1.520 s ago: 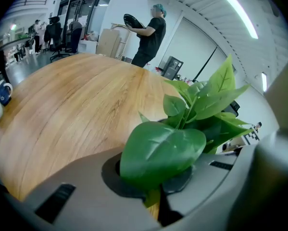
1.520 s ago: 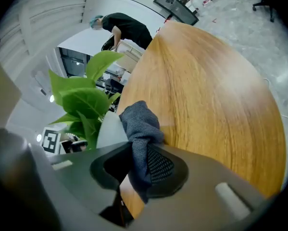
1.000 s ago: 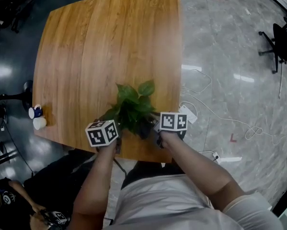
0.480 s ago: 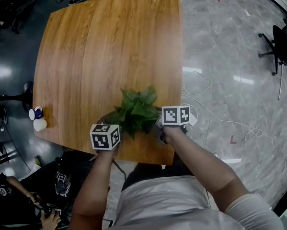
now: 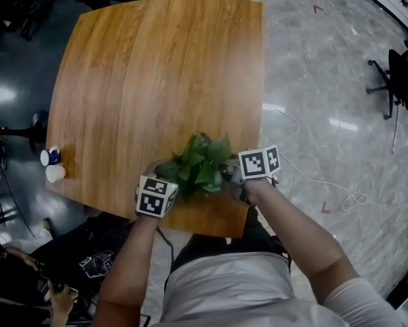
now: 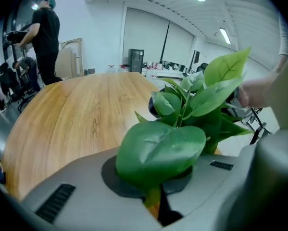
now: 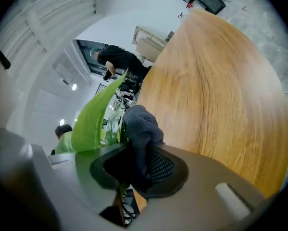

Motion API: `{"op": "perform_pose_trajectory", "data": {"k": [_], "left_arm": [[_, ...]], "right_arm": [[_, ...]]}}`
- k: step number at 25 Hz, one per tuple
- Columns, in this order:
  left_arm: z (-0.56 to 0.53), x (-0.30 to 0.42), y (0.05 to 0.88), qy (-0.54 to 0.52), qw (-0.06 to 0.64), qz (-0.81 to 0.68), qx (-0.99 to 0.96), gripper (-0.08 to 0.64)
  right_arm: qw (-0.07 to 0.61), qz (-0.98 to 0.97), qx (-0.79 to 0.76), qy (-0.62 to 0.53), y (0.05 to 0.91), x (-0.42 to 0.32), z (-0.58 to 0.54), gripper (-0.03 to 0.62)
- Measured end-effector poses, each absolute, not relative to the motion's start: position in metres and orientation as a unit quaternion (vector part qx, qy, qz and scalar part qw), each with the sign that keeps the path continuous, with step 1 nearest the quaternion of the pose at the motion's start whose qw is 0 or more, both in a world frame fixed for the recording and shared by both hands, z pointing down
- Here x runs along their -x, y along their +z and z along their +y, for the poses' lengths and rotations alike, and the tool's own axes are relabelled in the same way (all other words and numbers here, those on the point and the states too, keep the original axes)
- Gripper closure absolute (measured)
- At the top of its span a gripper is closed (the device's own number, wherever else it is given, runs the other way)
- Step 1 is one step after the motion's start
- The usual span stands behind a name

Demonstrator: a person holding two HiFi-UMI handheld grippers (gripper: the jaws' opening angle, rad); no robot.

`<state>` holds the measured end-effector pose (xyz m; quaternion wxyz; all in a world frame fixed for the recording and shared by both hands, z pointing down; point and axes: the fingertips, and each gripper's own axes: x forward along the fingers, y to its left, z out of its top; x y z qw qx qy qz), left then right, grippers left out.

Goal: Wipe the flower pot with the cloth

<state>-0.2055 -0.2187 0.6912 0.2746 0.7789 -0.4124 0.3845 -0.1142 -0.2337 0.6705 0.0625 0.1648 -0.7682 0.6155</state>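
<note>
A green leafy plant (image 5: 200,164) stands near the front edge of the wooden table (image 5: 149,73); its leaves hide the pot in the head view. My left gripper (image 5: 167,178) is at the plant's left side. In the left gripper view its jaws (image 6: 156,198) are nearly closed, with a big leaf (image 6: 160,148) and its stem between them, and a dark bit of pot rim (image 6: 152,110) shows behind. My right gripper (image 5: 231,176) is against the plant's right side, shut on a grey cloth (image 7: 141,129) beside a long leaf (image 7: 93,121).
Two small cups (image 5: 50,165) sit at the table's left edge. The plant is close to the table's front edge (image 5: 210,223). Cables (image 5: 306,176) lie on the grey floor at the right, with an office chair (image 5: 398,67) beyond. A person (image 6: 43,37) stands past the table.
The plant and both grippers have shifted slightly right along the front edge. The left gripper's marker cube has rolled. The right gripper has risen a little beside the leaves.
</note>
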Motion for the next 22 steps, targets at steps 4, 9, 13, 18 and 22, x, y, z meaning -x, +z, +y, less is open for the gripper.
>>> {"op": "perform_pose_trajectory", "data": {"k": [4, 9, 13, 18, 22], "left_arm": [[-0.221, 0.204, 0.692, 0.384, 0.262, -0.406, -0.787, 0.537], [-0.227, 0.202, 0.693, 0.383, 0.26, -0.409, -0.786, 0.537], [-0.227, 0.203, 0.695, 0.375, 0.285, -0.423, -0.774, 0.535], [-0.226, 0.215, 0.693, 0.352, 0.315, -0.446, -0.76, 0.537], [-0.227, 0.212, 0.695, 0.336, 0.328, -0.469, -0.748, 0.535]], "right_arm": [[0.086, -0.757, -0.177, 0.624, 0.716, 0.125, -0.241, 0.517], [0.096, -0.756, -0.176, 0.623, 0.727, 0.129, -0.248, 0.515], [0.071, -0.764, -0.171, 0.618, 0.682, 0.115, -0.242, 0.515], [0.053, -0.749, -0.193, 0.632, 0.677, 0.112, -0.221, 0.517], [0.056, -0.719, -0.238, 0.651, 0.738, 0.111, -0.218, 0.517]]}}
